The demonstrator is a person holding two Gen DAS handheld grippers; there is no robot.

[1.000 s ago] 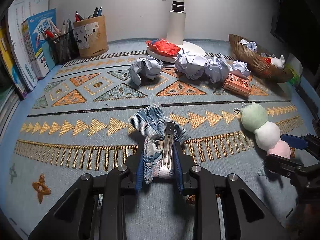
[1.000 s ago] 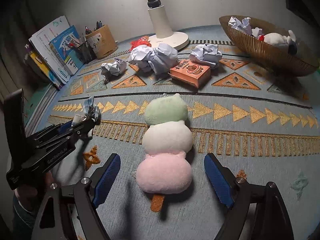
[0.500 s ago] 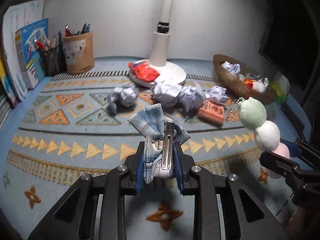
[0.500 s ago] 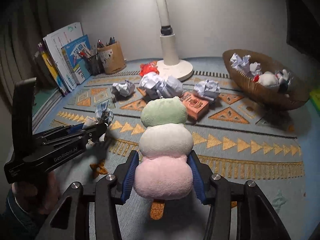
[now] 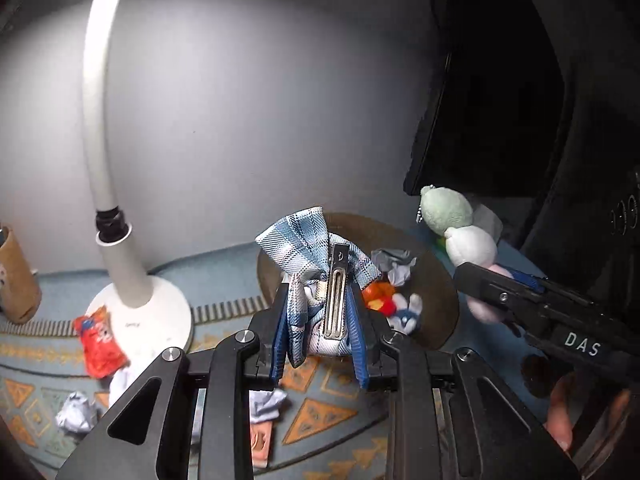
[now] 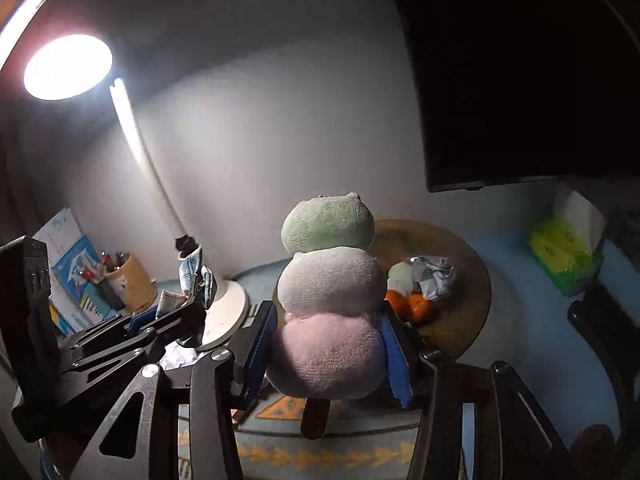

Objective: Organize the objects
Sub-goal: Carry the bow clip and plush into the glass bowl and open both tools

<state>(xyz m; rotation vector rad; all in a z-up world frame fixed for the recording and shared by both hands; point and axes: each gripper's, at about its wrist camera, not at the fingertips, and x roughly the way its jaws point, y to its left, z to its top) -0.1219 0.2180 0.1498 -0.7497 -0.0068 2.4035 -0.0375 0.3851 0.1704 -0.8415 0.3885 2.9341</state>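
My left gripper (image 5: 320, 332) is shut on a blue plaid bow hair clip (image 5: 316, 256) with a metal clasp, held high in the air in front of the brown woven basket (image 5: 436, 280). My right gripper (image 6: 326, 354) is shut on the pink end of a three-ball plush dango toy (image 6: 330, 280), green ball on top, also lifted, just short of the basket (image 6: 464, 300). The toy shows in the left wrist view (image 5: 460, 232) at the right. The left gripper with the bow shows in the right wrist view (image 6: 192, 292) at the left.
The basket holds crumpled paper (image 5: 394, 266), a small plush (image 5: 404, 312) and orange items (image 6: 408, 306). A white desk lamp (image 5: 132, 280) stands left. A red packet (image 5: 98, 340), paper balls (image 5: 76, 418), a pen holder (image 6: 128, 280), books and a green pack (image 6: 560, 252) lie around.
Both grippers have risen well above the rug and swung toward the basket, carrying the bow clip and the plush toy. One second ago the right gripper was open around the toy; now it is shut.
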